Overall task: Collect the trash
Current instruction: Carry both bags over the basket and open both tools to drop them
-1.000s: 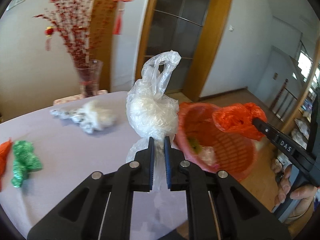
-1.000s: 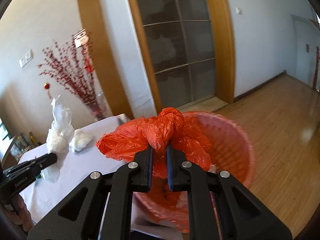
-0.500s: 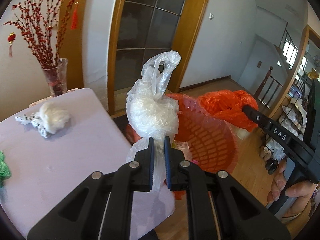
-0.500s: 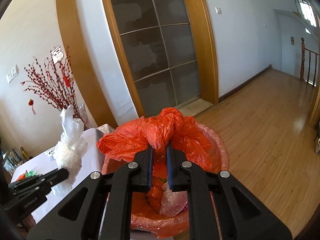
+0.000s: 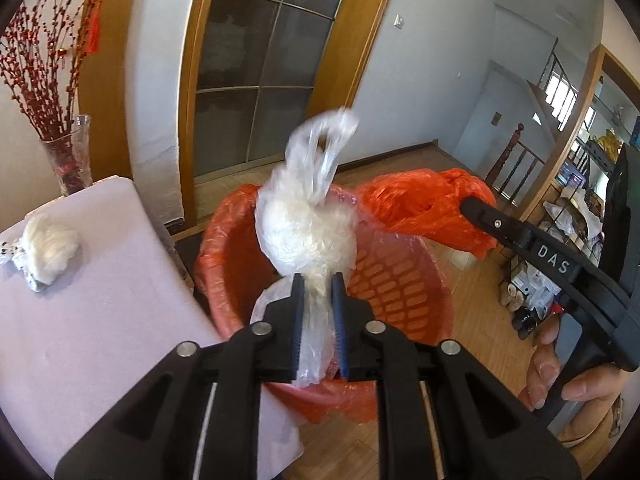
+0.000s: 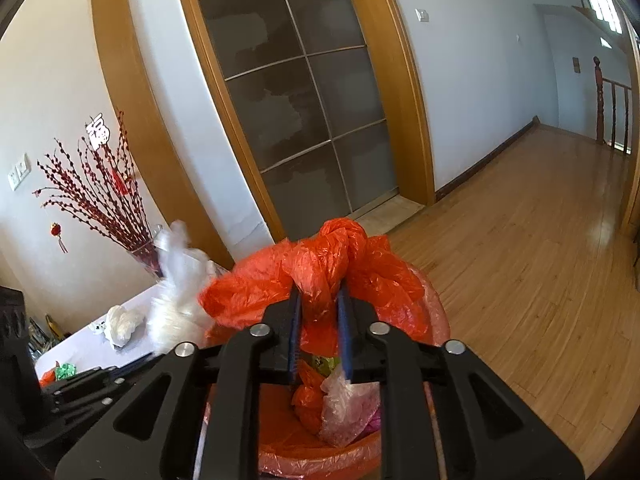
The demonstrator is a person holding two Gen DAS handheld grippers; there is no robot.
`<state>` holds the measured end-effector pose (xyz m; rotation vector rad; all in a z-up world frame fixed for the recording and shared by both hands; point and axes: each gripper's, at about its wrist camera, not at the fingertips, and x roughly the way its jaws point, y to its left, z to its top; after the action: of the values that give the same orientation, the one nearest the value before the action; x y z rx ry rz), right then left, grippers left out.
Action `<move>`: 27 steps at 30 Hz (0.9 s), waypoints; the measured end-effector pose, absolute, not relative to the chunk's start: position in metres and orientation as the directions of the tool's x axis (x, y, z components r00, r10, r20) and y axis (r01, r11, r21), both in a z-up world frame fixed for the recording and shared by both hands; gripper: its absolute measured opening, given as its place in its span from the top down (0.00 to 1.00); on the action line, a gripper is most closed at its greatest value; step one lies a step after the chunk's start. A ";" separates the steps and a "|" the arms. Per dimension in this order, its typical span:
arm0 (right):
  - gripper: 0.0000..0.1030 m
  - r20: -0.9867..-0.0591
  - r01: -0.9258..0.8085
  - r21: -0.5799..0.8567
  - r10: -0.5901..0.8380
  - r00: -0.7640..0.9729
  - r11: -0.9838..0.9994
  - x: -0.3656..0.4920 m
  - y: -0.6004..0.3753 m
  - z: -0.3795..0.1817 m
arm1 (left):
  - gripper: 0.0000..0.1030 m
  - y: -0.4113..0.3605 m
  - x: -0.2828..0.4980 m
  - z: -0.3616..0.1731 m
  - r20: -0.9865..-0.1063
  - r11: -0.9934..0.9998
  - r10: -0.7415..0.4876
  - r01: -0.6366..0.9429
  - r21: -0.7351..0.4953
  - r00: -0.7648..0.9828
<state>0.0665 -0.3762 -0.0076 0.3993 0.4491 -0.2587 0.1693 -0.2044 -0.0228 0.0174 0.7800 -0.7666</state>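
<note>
We've got the red perforated bin (image 5: 404, 284), orange-lined, w/ crinkly wrappers inside. Left gripper (image 5: 318, 280) jaws opening round the clear bag (image 5: 304, 232); right gripper (image 6: 319, 300) opening round the orange bag (image 6: 332, 256).

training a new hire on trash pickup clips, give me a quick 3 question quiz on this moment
1. True or false: the clear bag hangs above the red basket.
2. What sits between the right gripper jaws? A) orange bag B) green wrapper C) vase
3. Name the white thing left on the table.

Key: 1. True; it sits between the left gripper jaws, which are opening. 2. A; those jaws are opening too. 3. A white wad, near the far edge.
</note>
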 end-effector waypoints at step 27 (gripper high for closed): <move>0.58 -0.502 0.211 0.234 -0.068 0.862 0.949 0.081 -0.325 -0.013 | 0.62 -0.089 0.176 -0.037 -0.675 0.906 -0.376 0.404 -0.124 0.635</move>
<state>0.0811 -0.3246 -0.0132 0.2881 0.5118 -0.1489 0.1758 -0.0886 -0.0365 0.0400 0.7626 -0.4456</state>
